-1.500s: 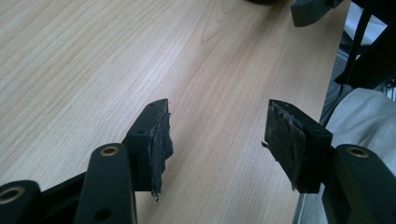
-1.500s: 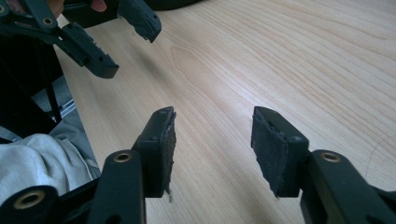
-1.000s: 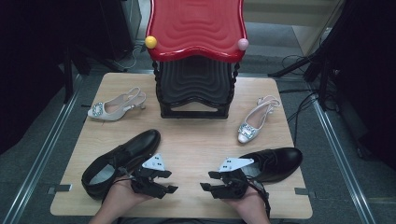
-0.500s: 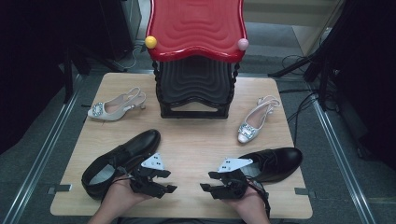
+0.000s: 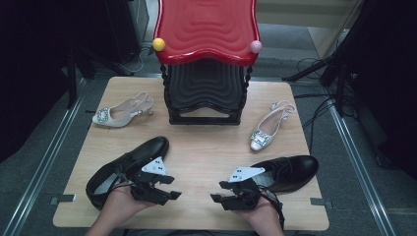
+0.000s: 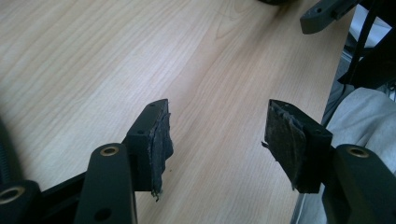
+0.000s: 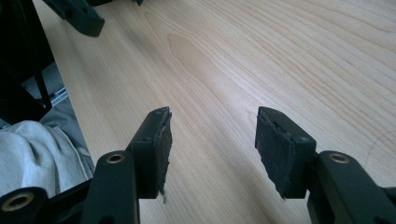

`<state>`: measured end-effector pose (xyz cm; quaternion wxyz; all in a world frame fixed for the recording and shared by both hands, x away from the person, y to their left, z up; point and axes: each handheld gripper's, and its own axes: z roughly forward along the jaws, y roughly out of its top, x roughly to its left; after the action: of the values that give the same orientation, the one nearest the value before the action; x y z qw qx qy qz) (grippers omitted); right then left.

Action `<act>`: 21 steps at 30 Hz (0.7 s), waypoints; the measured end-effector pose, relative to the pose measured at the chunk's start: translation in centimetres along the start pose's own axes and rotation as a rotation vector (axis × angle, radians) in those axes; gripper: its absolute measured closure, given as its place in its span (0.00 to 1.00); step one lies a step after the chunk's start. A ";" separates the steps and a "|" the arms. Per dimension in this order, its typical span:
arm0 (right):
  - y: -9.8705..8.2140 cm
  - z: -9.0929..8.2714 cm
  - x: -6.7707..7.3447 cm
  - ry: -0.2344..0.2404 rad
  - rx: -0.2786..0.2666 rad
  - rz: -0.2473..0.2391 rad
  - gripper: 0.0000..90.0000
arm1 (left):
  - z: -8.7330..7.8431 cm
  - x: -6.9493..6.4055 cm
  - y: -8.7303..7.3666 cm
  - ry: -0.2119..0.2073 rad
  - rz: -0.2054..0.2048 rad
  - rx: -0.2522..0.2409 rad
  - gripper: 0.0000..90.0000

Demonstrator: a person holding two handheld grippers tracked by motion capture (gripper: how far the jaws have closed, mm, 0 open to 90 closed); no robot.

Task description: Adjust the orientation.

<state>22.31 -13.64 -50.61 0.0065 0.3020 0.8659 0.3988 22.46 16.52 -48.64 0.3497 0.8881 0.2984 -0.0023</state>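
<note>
While both jaws stand apart and hold nothing, your left hand-held gripper and right hand-held gripper face each other low over the bare tabletop. One black shoe lies just beside the left, the other black shoe beside the right. Turn each outward and clamp the shoe's collar, not the smooth toe, before lifting.
</note>
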 end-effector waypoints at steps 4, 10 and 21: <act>0.0 0.0 0.0 0.001 0.001 0.000 0.51 | -0.6 0.4 -0.1 0.011 -0.014 -0.008 0.45; 0.0 0.0 0.0 0.005 0.001 0.005 0.51 | -1.3 0.8 -0.2 0.015 -0.025 -0.007 0.45; 0.2 0.2 0.1 0.018 0.000 0.000 0.51 | -2.9 1.4 -0.3 0.038 -0.044 -0.017 0.46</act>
<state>22.36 -13.38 -50.56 -0.0012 0.2986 0.8659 0.4013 22.86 19.32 -46.93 0.3514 0.8781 0.3246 0.0095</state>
